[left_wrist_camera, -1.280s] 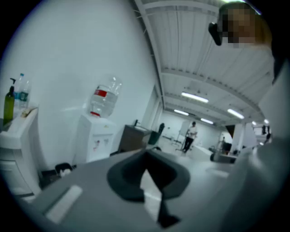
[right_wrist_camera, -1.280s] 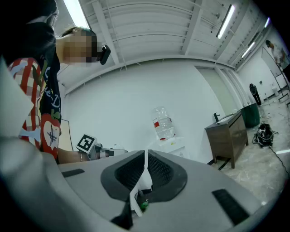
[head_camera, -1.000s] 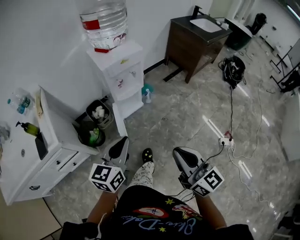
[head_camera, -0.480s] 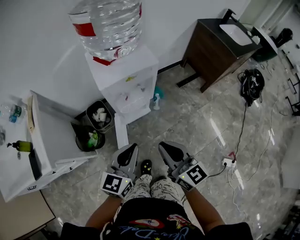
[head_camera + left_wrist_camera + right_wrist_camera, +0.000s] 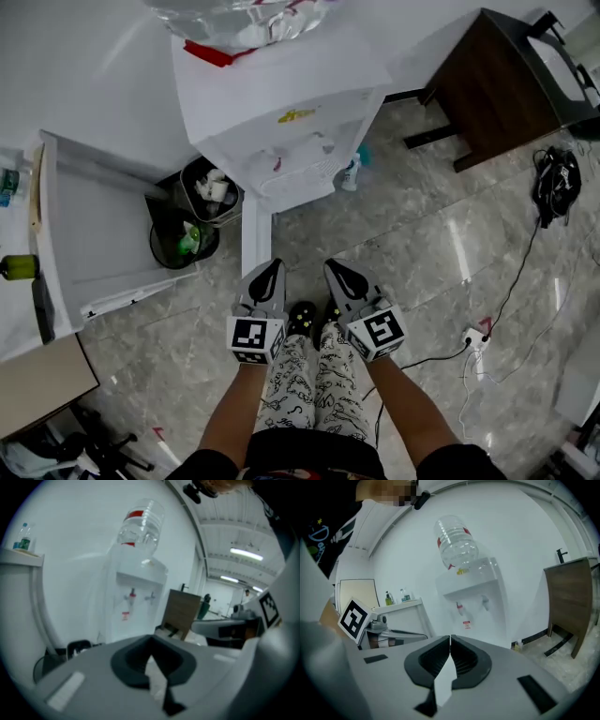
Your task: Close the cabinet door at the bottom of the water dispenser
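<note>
**Water dispenser [image 5: 281, 103] looms closer, cabinet door [image 5: 255, 239] open**

Since half a second ago we have stepped in. The water dispenser, which sat smaller at 12 o'clock in the head view, now fills the top of it. The wooden cabinet [image 5: 497, 84] has slid out to 2 o'clock. Both tongs have drawn in side by side at the centre, above our patterned trousers.

The cabinet door at the foot of the dispenser hangs open, swung out over the marble floor [image 5: 422, 234] toward 6 o'clock. We see it edge-on as a narrow white strip. The left tongs [image 5: 270, 272] point to 12 o'clock with their tip just beside the door's free end; we cannot tell whether they touch it. The right tongs [image 5: 337, 272] lie just beside them at 3 o'clock, apart from the door.

In the left gripper view the dark pads meet at the tip with nothing between them, and the dispenser stands ahead at 12 o'clock. The right gripper view shows the same: pads pressed together, empty, facing the dispenser with the upturned water bottle [image 5: 244, 14] on top.

Dark bins [image 5: 180, 246] sit at 10 o'clock from the door, between the dispenser and the white bench [image 5: 94, 234]. A small bottle [image 5: 352, 173] stands on the floor at the dispenser's base, at 1 o'clock from the right tongs.
</note>
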